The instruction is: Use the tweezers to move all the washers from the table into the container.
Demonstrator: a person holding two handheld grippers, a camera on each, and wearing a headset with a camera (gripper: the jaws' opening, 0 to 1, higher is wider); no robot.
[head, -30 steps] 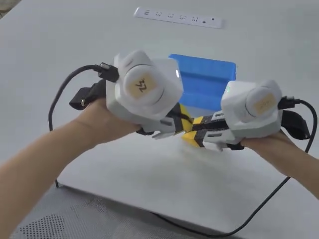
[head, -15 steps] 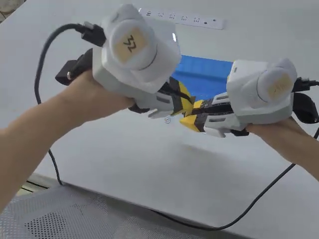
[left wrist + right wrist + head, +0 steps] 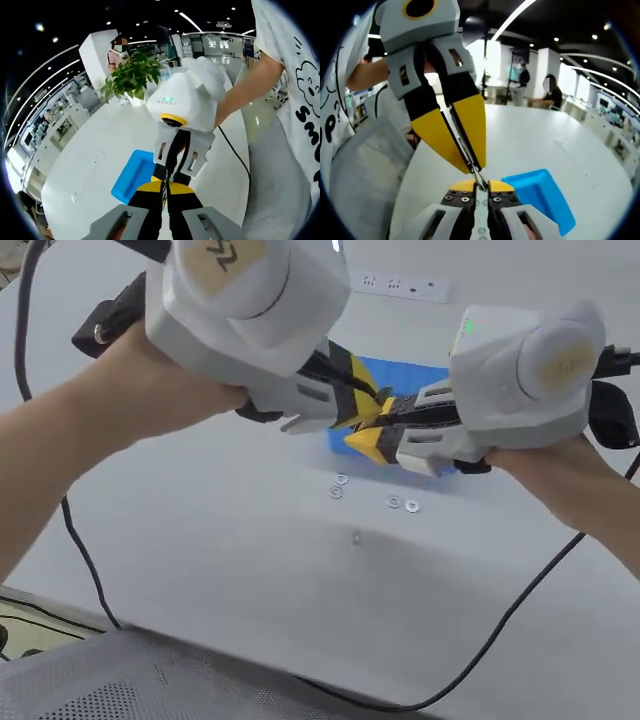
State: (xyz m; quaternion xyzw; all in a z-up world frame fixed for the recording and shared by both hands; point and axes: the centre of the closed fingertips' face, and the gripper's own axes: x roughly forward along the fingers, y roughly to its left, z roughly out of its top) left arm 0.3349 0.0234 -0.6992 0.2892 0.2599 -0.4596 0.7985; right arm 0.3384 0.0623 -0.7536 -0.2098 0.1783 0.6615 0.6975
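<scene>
The white surface [image 3: 250, 570] is carrying the blue container [image 3: 410, 375]. Above it, the left claw [image 3: 473, 164] and right claw [image 3: 481, 187] are meeting tip to tip, both pinching closed on the tweezers [image 3: 476, 176]. Washers [image 3: 393, 502] are lying loose near the container.

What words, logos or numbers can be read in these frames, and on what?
"P?": black print on the person's white shirt, cut off at the view's edge.
Small grey word on the white housing of the right gripper: too small to read.
Zigzag logo, no letters: tan round disc on the left gripper.
White power strip: nothing legible.
</scene>
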